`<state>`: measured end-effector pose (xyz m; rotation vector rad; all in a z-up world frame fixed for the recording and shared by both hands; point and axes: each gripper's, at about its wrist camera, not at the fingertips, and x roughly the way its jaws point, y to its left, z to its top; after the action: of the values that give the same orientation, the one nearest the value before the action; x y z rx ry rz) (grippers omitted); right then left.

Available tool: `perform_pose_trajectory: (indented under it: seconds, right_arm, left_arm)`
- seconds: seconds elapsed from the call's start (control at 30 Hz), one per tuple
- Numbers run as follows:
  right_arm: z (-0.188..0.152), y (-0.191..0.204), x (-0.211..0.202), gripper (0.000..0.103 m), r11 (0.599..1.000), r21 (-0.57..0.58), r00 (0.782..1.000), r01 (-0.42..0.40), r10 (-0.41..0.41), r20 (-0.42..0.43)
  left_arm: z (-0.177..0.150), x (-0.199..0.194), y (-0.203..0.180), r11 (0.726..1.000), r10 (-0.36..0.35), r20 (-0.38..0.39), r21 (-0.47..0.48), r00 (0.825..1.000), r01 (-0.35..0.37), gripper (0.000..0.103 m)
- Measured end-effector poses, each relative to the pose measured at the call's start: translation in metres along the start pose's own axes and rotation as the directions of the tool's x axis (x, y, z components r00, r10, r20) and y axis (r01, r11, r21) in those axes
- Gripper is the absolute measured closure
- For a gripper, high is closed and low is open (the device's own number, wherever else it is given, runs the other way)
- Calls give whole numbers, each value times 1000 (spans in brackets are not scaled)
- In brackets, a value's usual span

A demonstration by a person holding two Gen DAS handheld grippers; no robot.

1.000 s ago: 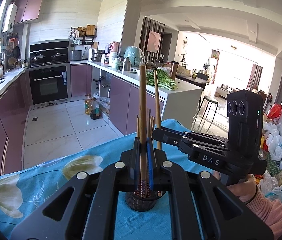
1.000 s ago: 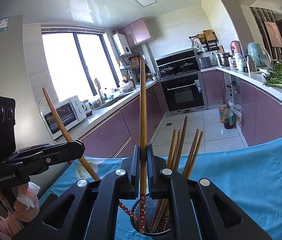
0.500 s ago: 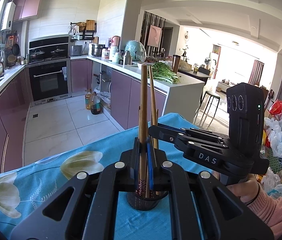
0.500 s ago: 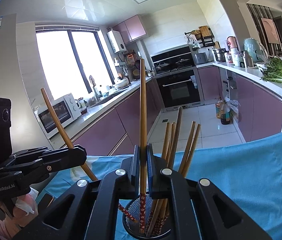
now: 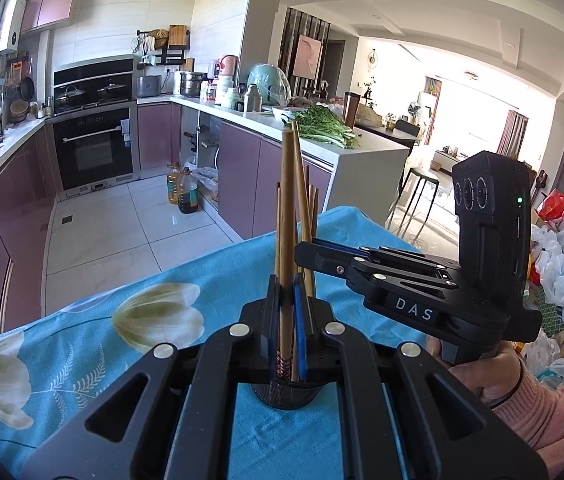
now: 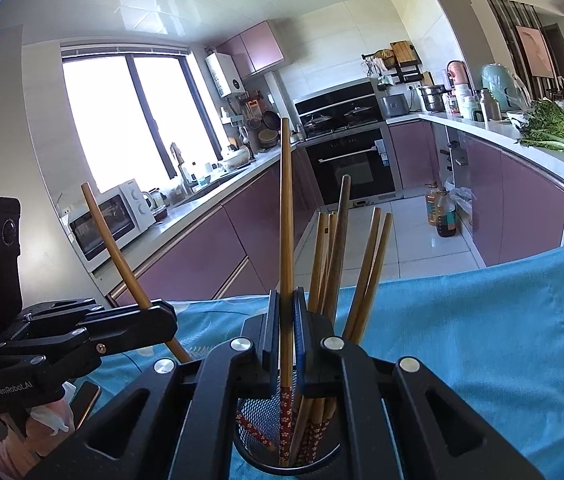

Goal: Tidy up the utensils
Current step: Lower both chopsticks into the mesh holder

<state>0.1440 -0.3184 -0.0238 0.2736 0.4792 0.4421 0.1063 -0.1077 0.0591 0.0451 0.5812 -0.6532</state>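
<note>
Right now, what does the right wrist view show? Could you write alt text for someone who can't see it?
The right gripper jaws clamp one upright chopstick, its patterned end inside a black mesh holder that has several more chopsticks in it. At left, the left gripper holds another chopstick at a slant toward the same holder, over a blue tablecloth in a kitchen.

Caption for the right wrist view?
Both tongs lower one chopstick each into the mesh holder.

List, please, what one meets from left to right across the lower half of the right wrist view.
Left hand-held gripper → its tilted chopstick → upright chopstick in the right hand-held gripper → loose chopsticks in the mesh holder → blue cloth.
</note>
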Motion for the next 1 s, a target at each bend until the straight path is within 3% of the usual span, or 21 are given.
perform_pose_trajectory:
  seconds: [0.63,1.0]
  right_arm:
    - [-13,0,1,97,1000,9,1000,11,-11,-16]
    - [-20,1,4,97,1000,6,1000,13,-13,-27]
  left_arm:
    - [-6,19,2,1000,8,-66,6,998,-8,96]
    - [-8,20,-2,1000,19,-65,20,998,-18,96]
